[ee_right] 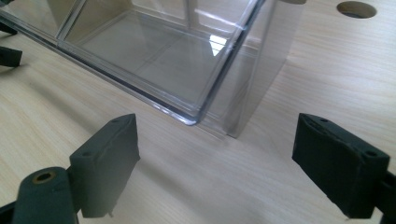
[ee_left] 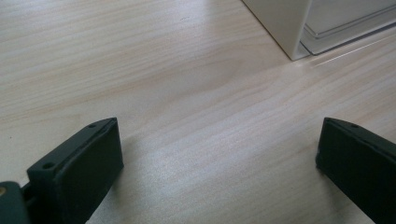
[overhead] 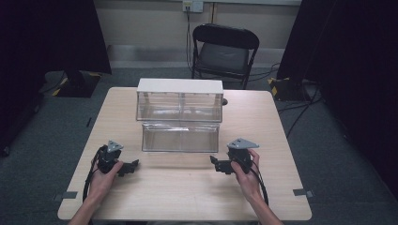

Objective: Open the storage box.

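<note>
Colours noted at the bench

We see a clear box (overhead: 180,126) with a white top, a pale wood-grain table (overhead: 187,187), and black grippers.

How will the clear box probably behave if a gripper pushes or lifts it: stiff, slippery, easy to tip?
The clear box looks like rigid, thin plastic, so probably stiff and light for its size. Its glossy walls may slip between the jaws. It stands on a broad flat base on the table, so a low push would likely slide it, not tip it.

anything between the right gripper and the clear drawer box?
Nothing. In the right gripper view, bare wooden table runs from the open right gripper to the clear drawer box; the high view agrees.
</note>
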Tool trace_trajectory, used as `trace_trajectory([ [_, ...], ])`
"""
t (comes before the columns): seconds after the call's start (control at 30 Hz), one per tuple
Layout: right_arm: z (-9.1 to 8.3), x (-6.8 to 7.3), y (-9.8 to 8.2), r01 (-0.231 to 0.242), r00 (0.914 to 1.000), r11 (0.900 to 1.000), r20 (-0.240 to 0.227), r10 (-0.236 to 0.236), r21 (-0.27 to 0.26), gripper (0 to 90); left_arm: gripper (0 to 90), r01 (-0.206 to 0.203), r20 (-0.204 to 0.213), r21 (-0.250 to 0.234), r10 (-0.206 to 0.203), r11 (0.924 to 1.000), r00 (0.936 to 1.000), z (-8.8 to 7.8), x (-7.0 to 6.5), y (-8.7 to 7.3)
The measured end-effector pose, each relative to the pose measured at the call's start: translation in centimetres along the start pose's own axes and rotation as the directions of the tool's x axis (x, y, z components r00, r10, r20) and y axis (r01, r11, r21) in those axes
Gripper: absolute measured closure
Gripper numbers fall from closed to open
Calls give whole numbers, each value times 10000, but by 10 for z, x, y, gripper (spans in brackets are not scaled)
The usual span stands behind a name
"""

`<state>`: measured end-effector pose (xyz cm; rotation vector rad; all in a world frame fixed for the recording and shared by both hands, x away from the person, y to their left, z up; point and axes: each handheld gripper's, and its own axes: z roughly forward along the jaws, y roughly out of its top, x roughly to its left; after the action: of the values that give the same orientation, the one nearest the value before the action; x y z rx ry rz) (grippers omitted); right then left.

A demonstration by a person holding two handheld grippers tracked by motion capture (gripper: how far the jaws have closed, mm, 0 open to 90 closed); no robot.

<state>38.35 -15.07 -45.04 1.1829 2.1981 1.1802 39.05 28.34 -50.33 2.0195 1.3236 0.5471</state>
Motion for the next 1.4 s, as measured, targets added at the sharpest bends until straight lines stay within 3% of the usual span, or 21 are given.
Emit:
trace_trajectory([
  [0.1,9,3,0,150,9999,9998,19,-150,128,141,0,-1,-2,1,1,10000,10000,0,0,0],
  [0.53,36,7,2,15,9999,9994,124,-19,347,141,0,-4,-3,3,4,10000,10000,0,0,0],
  [0.67,36,6,4,145,9997,9992,198,-152,362,138,0,-2,-4,-1,2,10000,10000,0,0,0],
  [1.0,42,8,4,-21,9998,9990,177,14,440,138,0,2,-6,-10,-2,10000,10000,0,0,0],
  [1.4,37,13,7,-171,9996,9998,-210,173,103,135,0,4,-9,-15,-4,10000,10000,0,0,0],
])
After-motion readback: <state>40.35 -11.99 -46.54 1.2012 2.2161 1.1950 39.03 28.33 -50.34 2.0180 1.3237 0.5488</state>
